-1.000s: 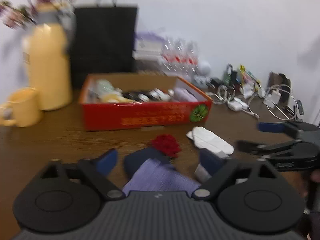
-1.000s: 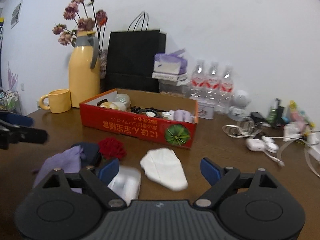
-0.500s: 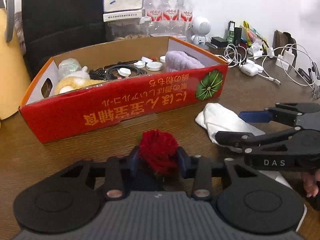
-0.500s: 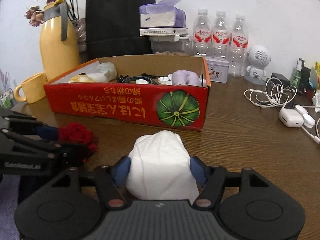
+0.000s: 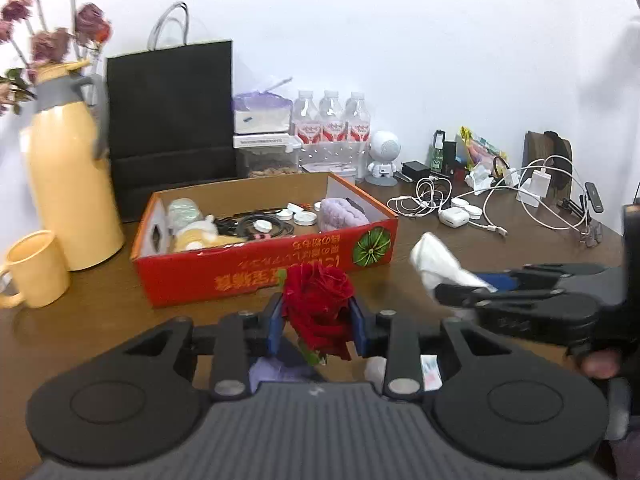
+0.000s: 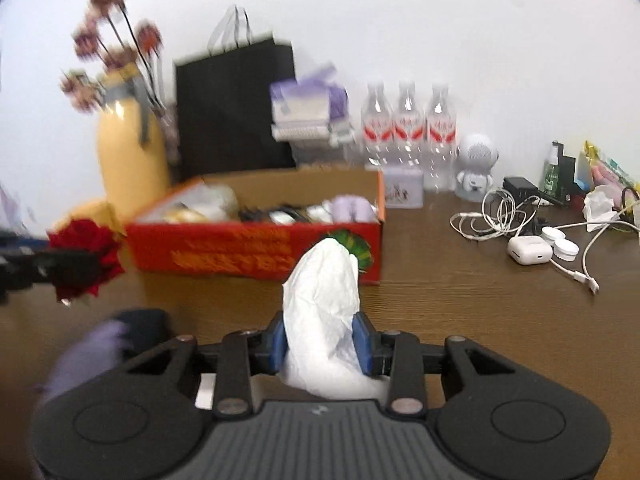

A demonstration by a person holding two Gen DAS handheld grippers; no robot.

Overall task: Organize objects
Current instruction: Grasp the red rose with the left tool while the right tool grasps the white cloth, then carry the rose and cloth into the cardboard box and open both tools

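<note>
You have one red box [image 5: 256,270] on the bench [image 5: 100,312], open at the top and holding cables, small round white lids and a lilac roll; behind it stand three water bottles [image 5: 331,128], one black paper bag [image 5: 172,120], one yellow flask [image 5: 66,172] with dried flowers, and one yellow mug [image 5: 34,268] at the near left. To the right lie a tangle of white cables [image 5: 480,200] and one white earbud case [image 5: 452,218]. Your left gripper [image 5: 318,326] has its jaws drawn in to a narrow gap, both blue pads pressing the one red rose [image 5: 318,304], which sits lifted in front of the box's near wall. Your right gripper [image 6: 322,346] has its jaws closing, the pads pressing on the one white crumpled tissue [image 6: 324,296], which stands up between them just before the box's front right corner. A lilac cloth [image 6: 86,356] lies on the bench at the lower left of the right view.
</note>
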